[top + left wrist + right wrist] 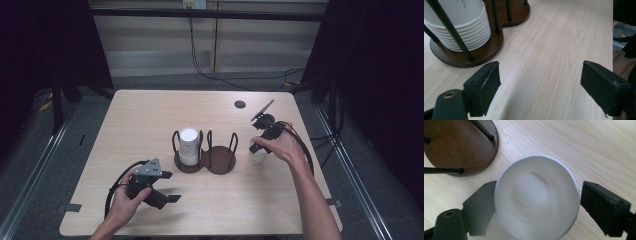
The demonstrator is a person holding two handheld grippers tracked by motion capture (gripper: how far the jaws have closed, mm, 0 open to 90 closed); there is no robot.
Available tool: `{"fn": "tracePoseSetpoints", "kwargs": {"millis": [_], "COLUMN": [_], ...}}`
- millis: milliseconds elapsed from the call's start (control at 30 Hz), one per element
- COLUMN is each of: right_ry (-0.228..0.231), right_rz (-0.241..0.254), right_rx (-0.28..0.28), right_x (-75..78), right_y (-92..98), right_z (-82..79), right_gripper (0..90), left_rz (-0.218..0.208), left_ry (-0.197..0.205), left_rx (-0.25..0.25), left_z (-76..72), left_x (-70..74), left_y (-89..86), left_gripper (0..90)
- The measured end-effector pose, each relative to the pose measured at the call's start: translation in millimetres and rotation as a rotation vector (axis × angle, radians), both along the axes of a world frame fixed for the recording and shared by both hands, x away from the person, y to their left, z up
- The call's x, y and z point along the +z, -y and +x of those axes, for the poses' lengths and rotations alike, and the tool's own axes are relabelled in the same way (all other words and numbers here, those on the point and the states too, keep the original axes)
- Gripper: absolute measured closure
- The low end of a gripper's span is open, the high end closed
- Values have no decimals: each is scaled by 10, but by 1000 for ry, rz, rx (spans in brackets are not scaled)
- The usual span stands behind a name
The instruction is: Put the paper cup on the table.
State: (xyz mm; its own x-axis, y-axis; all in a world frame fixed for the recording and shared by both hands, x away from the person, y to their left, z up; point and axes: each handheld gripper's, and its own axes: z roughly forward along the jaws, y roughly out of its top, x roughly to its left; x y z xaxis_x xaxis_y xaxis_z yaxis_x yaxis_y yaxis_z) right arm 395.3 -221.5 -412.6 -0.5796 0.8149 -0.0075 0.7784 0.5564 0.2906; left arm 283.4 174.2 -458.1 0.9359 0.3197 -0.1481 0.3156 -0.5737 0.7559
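A single white paper cup (257,158) stands upright on the table just right of a dark wooden cup holder (220,163). My right gripper (256,148) reaches down over it. In the right gripper view the cup (531,170) sits mouth-up between the jaws of that gripper (536,200); the left pad (484,205) lies beside the rim and the right pad (599,205) stands a little apart, so the gripper is open. A stack of white cups (188,145) (461,27) fills the holder's left ring; its right ring holds nothing. My left gripper (172,186) (540,85) rests open near the front left.
The holder's base (474,60) and its black wire uprights (451,32) stand close ahead of the left gripper. A dark round hole (240,104) marks the table's far side. The table's right edge (612,37) drops to the floor. Cables (210,75) run behind the table.
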Motion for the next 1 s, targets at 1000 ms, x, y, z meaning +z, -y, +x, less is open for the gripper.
{"fn": "tracePoseSetpoints", "kwargs": {"millis": [1000], "right_ry": [240], "right_rz": [246], "right_rx": [-117], "right_x": [261], "right_y": [151], "right_z": [-248], "right_gripper": [148], "left_rz": [-12], "left_ry": [14], "left_rx": [21], "left_z": [-10], "left_x": [11], "left_y": [-88], "left_gripper": [161]}}
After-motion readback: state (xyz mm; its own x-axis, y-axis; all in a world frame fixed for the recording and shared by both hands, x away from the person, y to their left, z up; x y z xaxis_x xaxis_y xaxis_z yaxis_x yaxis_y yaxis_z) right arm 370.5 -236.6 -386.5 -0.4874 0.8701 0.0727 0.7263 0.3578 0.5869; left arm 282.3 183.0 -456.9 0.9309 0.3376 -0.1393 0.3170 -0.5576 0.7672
